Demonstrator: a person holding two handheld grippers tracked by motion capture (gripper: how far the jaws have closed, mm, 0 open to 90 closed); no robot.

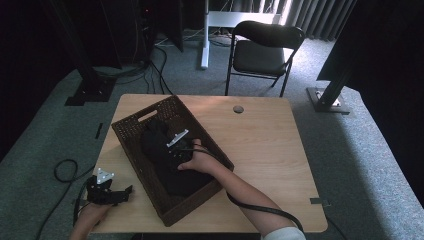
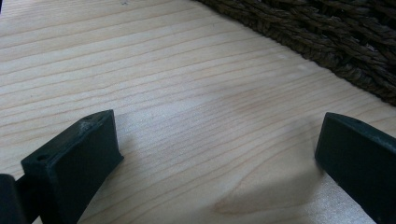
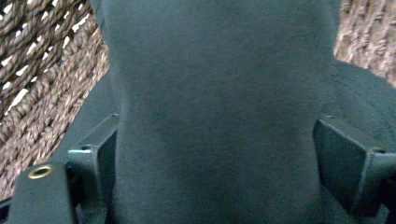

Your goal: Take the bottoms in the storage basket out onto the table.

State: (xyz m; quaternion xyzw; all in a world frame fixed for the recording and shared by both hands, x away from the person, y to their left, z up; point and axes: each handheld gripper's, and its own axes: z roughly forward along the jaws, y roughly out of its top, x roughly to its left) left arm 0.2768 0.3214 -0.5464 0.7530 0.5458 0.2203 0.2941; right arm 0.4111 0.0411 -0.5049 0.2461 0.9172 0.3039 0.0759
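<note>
A dark woven basket [image 1: 131,131] sits slanted on the left half of the wooden table [image 1: 265,145], and a black cloth [image 1: 187,182] lies bundled inside it. My right gripper [image 1: 162,134] reaches into the basket, its grey plate on top. In the right gripper view the right gripper [image 3: 215,158] is open, its jaws wide apart on either side of a raised fold of the cloth [image 3: 215,70], with the basket weave [image 3: 37,84] behind. My left gripper [image 1: 125,192] rests low at the table's front left corner. It is open over bare wood [image 2: 163,70], beside the basket wall [image 2: 327,37].
A black folding chair [image 1: 265,50] stands beyond the table's far edge. Cables [image 1: 65,170] loop on the carpet to the left. Dark stand bases [image 1: 327,97] sit at both far sides. A small round grommet [image 1: 238,109] marks the table's far middle.
</note>
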